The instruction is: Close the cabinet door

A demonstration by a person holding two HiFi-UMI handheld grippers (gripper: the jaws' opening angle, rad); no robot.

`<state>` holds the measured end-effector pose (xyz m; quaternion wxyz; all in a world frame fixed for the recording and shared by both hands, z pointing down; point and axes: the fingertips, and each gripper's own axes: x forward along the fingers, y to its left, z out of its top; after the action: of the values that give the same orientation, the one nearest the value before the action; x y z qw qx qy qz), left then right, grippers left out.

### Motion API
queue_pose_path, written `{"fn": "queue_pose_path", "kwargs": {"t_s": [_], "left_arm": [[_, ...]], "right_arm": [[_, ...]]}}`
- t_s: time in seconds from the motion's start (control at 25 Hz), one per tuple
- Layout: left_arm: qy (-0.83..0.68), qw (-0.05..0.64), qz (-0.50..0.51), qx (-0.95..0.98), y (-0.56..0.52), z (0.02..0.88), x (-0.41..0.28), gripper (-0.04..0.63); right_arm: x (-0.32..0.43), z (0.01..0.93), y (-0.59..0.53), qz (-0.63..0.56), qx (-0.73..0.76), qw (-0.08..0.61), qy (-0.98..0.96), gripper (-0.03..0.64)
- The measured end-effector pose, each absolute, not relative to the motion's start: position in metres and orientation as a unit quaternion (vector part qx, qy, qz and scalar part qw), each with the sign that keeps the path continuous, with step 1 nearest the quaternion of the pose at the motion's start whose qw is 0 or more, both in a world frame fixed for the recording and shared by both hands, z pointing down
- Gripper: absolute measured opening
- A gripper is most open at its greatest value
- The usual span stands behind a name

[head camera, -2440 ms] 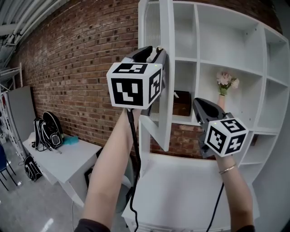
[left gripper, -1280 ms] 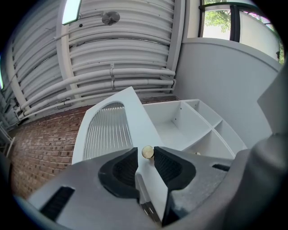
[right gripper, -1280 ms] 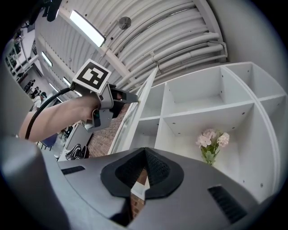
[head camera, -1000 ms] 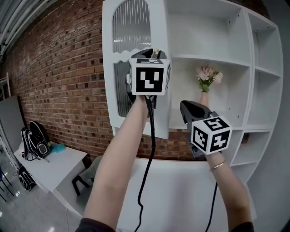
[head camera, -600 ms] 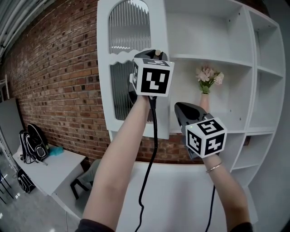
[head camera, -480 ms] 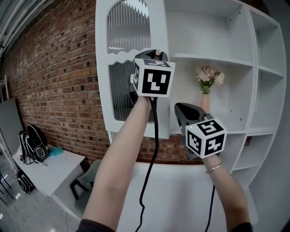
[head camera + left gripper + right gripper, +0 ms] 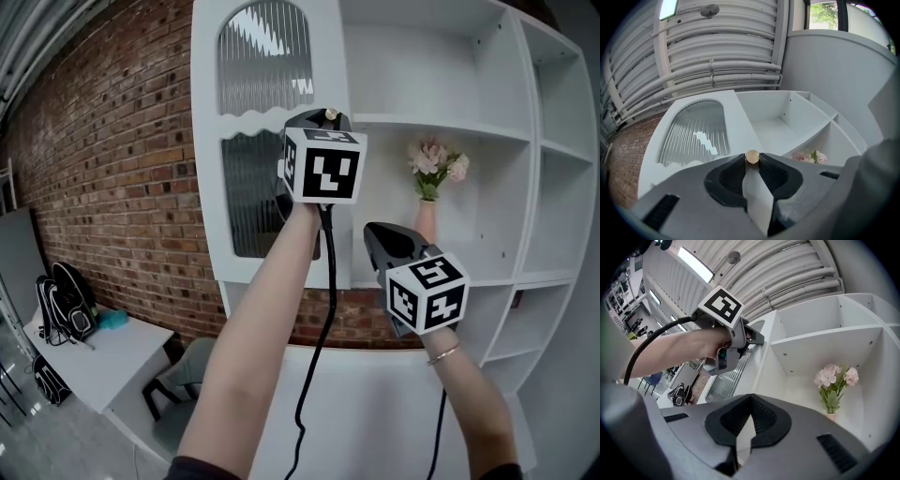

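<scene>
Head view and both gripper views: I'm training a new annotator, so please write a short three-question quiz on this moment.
1. True or false: the right gripper has its jaws together with nothing between them.
2. What sits between the left gripper's jaws? A a flower stem; B the cabinet door's gold knob; C a cable.
3. Name what stands in the open compartment right of the door.
Key: 1 true. 2 B; those jaws have just been closing on it. 3 Pink flowers in a vase.
</scene>
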<state>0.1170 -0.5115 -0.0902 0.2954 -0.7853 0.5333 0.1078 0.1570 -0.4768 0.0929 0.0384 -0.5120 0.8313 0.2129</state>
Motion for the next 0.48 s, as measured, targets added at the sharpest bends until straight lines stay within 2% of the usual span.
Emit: {"fn": "queue_pose_path", "kwargs": {"t_s": [0.24,0.48], "left_arm": [[0.533,0.298,0.136,-0.780,-0.5125,-0.0927,0.1166,0.097],[0.525,0.293,0.112,-0.791,-0.5126,-0.0931,0.1186,0.097]], "right_arm": [[0.1588,0.0912,-0.4853,0.209,-0.512,0.037,0.833,0.000],[0.1556,0.0954,-0.4812,0.201,-0.511,0.037,0.835,0.000]]}}
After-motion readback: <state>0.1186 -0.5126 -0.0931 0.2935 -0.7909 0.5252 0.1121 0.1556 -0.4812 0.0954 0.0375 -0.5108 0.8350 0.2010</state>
